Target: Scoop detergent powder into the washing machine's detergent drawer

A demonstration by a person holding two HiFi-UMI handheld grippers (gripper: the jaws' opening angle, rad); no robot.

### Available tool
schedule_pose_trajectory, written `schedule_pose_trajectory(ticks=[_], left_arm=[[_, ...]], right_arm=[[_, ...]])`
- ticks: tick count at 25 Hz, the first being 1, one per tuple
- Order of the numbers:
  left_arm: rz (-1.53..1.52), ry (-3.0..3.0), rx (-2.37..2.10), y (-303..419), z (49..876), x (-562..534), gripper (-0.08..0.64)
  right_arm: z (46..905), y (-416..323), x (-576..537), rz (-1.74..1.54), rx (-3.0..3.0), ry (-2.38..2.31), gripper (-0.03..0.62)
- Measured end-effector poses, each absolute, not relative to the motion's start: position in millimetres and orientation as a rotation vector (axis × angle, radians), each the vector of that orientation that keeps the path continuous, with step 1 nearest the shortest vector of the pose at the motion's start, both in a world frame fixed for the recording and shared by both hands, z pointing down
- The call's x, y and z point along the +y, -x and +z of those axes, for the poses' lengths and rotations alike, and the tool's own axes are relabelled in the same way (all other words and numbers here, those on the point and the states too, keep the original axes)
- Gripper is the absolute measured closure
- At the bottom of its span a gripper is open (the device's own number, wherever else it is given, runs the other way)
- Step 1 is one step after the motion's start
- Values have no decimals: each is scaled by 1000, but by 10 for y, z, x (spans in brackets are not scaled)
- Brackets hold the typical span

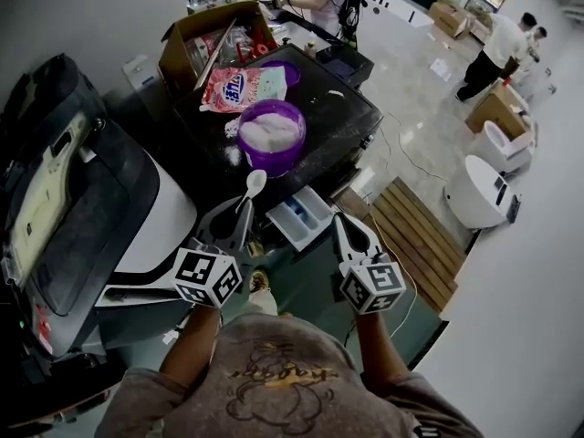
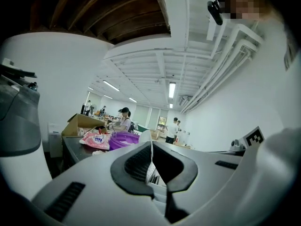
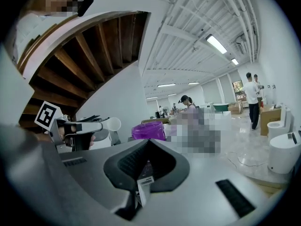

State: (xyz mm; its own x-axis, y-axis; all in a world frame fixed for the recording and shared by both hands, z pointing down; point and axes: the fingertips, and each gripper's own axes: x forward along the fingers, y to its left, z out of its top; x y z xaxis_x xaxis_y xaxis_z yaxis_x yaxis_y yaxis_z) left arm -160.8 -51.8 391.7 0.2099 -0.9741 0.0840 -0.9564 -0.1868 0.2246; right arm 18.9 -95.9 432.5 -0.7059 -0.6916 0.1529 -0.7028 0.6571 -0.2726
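My left gripper (image 1: 242,206) is shut on the handle of a white plastic spoon (image 1: 255,183), whose bowl points toward the purple tub (image 1: 274,160) of white powder (image 1: 269,130) on the dark washing machine top (image 1: 342,117). In the left gripper view the spoon (image 2: 145,136) stands thin between the jaws of that gripper (image 2: 151,146). The white detergent drawer (image 1: 297,219) is pulled out below the machine's front edge. My right gripper (image 1: 340,222) hovers just right of the drawer, shut and empty. The right gripper view looks along this gripper (image 3: 148,142) at the tub (image 3: 148,131).
A pink detergent bag (image 1: 242,88) lies behind the tub, beside an open cardboard box (image 1: 196,39). Another machine (image 1: 82,208) stands at the left. A wooden pallet (image 1: 411,235) and white toilets (image 1: 484,190) are on the floor at the right. People stand farther back.
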Motion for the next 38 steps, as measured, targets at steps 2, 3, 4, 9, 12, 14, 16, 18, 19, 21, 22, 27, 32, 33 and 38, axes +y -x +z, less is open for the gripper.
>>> schedule_pose_trajectory(ticks=[2, 3, 4, 9, 12, 14, 16, 18, 19, 21, 22, 27, 32, 33, 38], left_arm=[[-131, -2272, -1814, 1684, 3876, -700, 535], [-133, -2281, -1803, 1731, 3860, -786, 535], [-132, -2290, -1794, 1781, 3850, -867, 535], [-118, -2325, -1763, 1994, 3810, -1217, 535], [-94, -2336, -1756, 2083, 3819, -1363, 535], [-66, -2343, -1746, 2130, 3862, -1440, 535], [-64, -2347, -1736, 2166, 3883, -1511, 535], [-63, -2344, -1734, 2194, 3892, -1562, 535], [-59, -2343, -1736, 2203, 3893, -1582, 535], [-52, -2346, -1747, 2218, 3874, -1627, 535], [-41, -2344, -1756, 2231, 3865, -1653, 535], [38, -2329, -1805, 2306, 3852, -1795, 535], [145, -2335, -1811, 2321, 3872, -1962, 535], [181, -2336, -1802, 2324, 3897, -1990, 535], [396, -2360, -1739, 2321, 4026, -2133, 535]], right_arm=[[4328, -116, -1100, 479, -2816, -1201, 589], [4322, -71, -1164, 474, -2812, -1207, 589], [4319, -28, -1224, 469, -2809, -1213, 590], [4309, 138, -1498, 470, -2786, -1264, 589], [4283, 223, -1604, 491, -2781, -1294, 589], [4304, 250, -1666, 484, -2775, -1306, 589], [4315, 276, -1732, 494, -2767, -1319, 589], [4325, 280, -1787, 498, -2755, -1325, 589], [4328, 275, -1811, 495, -2753, -1325, 589], [4319, 278, -1865, 504, -2758, -1325, 590], [4313, 288, -1894, 514, -2762, -1322, 589], [4353, 327, -2021, 508, -2781, -1261, 589], [4339, 358, -2132, 541, -2812, -1214, 589], [4344, 360, -2149, 546, -2817, -1210, 589], [4369, 360, -2228, 563, -2827, -1188, 589]])
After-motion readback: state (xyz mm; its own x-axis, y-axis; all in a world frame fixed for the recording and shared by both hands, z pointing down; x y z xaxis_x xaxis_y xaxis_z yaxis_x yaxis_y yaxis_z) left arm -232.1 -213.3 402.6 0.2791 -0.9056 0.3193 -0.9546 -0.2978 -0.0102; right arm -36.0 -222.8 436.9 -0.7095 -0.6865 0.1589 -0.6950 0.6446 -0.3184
